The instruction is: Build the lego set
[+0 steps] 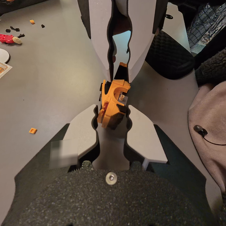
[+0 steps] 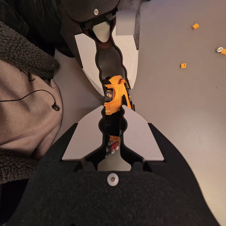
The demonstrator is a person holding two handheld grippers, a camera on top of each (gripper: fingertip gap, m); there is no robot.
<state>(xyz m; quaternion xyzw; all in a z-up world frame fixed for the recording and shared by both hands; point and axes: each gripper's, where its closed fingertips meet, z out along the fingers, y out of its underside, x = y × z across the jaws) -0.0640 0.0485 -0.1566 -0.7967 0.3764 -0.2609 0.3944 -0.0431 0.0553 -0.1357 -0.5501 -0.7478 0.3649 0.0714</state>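
Observation:
An orange and black toy brick car (image 1: 110, 101) hangs above the grey table (image 1: 55, 85), held at both ends. My left gripper (image 1: 112, 108) is shut on its near end, one pad on the orange side and the other on a black piece. My right gripper (image 1: 119, 79) comes in from the top of that view and grips the far end. In the right wrist view, the car (image 2: 117, 97) sits deep between my right gripper's (image 2: 112, 107) pads, which press on its orange body. The left gripper (image 2: 117, 91) faces it, clamped on the other end. A tan peg sticks out of the wheel arch (image 2: 108, 94).
Loose orange tiles (image 1: 32, 130) (image 2: 183, 65), small black pieces (image 1: 14, 29) and a red brick part (image 1: 6, 38) lie on the table. A printed sheet (image 1: 3, 69) lies at the left edge. A beige garment (image 1: 207, 122) with a black cord and a black padded object (image 1: 168, 55) lie at the right. My two grippers' fingertips are within a few centimetres of each other.

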